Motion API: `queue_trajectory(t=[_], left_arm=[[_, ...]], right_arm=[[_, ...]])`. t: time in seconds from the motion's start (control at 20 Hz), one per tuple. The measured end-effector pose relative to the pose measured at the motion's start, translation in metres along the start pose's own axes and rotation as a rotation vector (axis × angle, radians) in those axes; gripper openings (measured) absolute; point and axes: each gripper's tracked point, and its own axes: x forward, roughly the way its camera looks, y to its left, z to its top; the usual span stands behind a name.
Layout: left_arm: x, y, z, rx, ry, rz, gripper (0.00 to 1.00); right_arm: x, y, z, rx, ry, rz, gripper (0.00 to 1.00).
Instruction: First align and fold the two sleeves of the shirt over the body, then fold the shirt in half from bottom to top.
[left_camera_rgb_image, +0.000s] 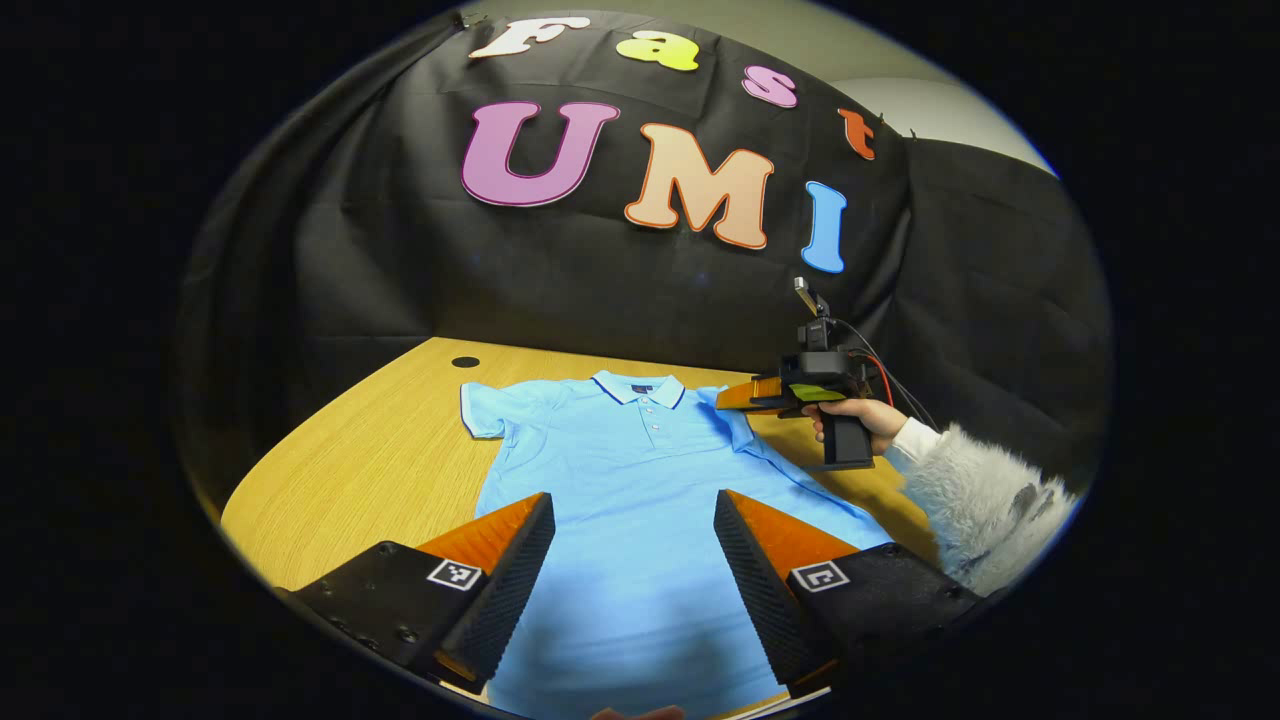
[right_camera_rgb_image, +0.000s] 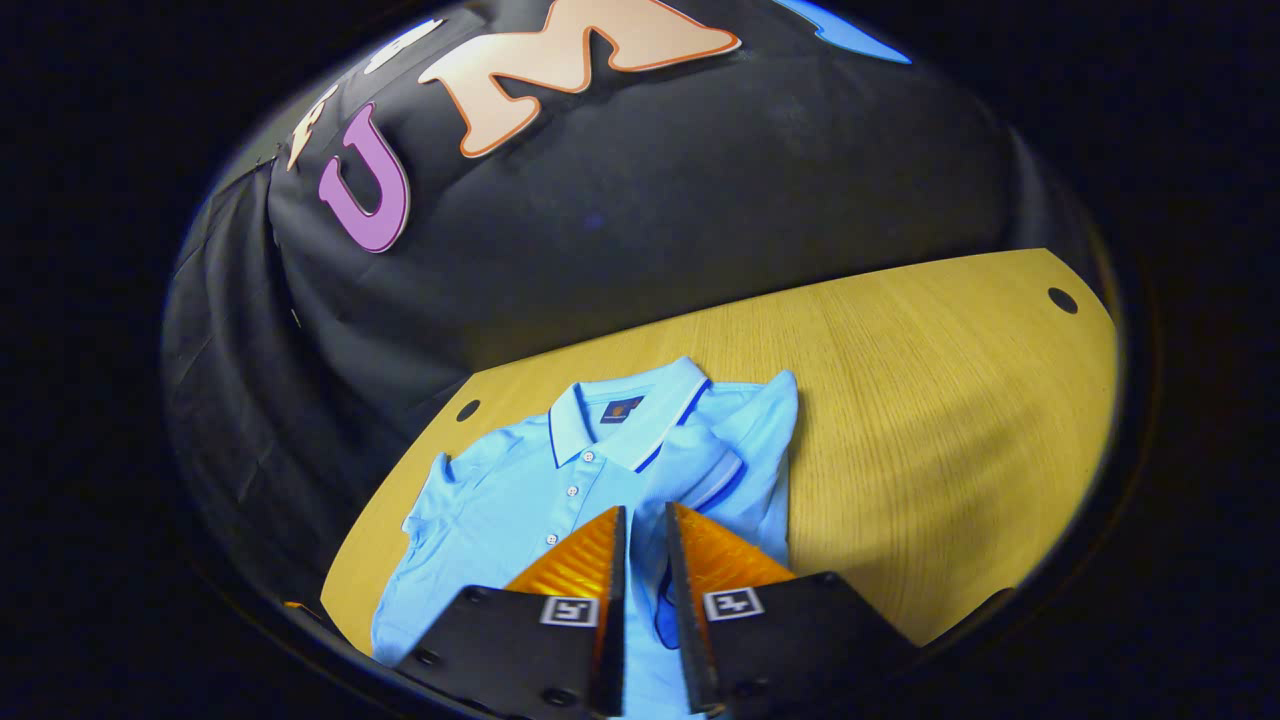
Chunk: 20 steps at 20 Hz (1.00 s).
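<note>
A light blue polo shirt (left_camera_rgb_image: 640, 480) lies face up on the wooden worktop (left_camera_rgb_image: 370, 470), collar toward the far edge beside the black cloth wall (left_camera_rgb_image: 330, 250). The collar (left_camera_rgb_image: 640, 388) carries dark and white piping, and the buttoned placket runs down from it.

In the left gripper view, the left gripper (left_camera_rgb_image: 634, 515) hangs over the lower body of the shirt with its fingers spread wide apart, fabric visible between them; no contact with the cloth can be confirmed. One short sleeve (left_camera_rgb_image: 485, 408) lies flat and extended toward the far left corner of the worktop, near a round cable hole (left_camera_rgb_image: 465, 361). At the opposite shoulder, the right gripper (left_camera_rgb_image: 722, 398) is held by a hand (left_camera_rgb_image: 868, 420) in a fluffy white sleeve (left_camera_rgb_image: 975, 495), its tips at the shoulder fabric.

In the right gripper view, the right gripper (right_camera_rgb_image: 645, 520) has its fingers drawn nearly together with a narrow gap. The right-hand sleeve (right_camera_rgb_image: 745, 450) is folded inward over the body, its banded cuff just ahead of the fingertips. Blue fabric shows in the gap, but whether both fingers press on it cannot be told. A second cable hole (right_camera_rgb_image: 1062, 299) sits near the far right corner
</note>
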Motion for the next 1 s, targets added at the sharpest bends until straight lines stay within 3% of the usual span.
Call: queue_trajectory(t=[0.1, 0.15, 0.2, 0.3, 0.55, 0.85, 1.0], left_arm=[[0.0, 0.001, 0.0, -0.005, -0.001, 0.002, 0.96], [0.0, 0.001, 0.0, -0.006, -0.001, 0.004, 0.96], [0.0, 0.003, 0.0, -0.007, 0.001, 0.006, 0.96], [0.0, 0.006, 0.0, -0.009, 0.002, 0.012, 0.96], [0.003, 0.017, -0.002, -0.021, 0.012, 0.036, 0.96], [0.005, 0.038, 0.002, -0.021, 0.005, 0.075, 0.96], [0.01, 0.056, 0.008, -0.024, 0.003, 0.11, 0.96]], right_arm=[[-0.004, 0.003, -0.001, -0.029, 0.0, 0.004, 0.8], [-0.013, 0.004, -0.001, -0.048, -0.002, 0.007, 0.79], [-0.016, 0.01, -0.001, -0.064, -0.012, 0.017, 0.91], [-0.029, 0.022, -0.002, -0.081, -0.03, 0.044, 0.98], [-0.096, 0.043, -0.008, -0.139, -0.112, 0.11, 0.98], [-0.183, 0.023, -0.038, -0.183, -0.219, 0.092, 0.98], [-0.212, 0.004, -0.055, -0.214, -0.281, 0.032, 0.98]])
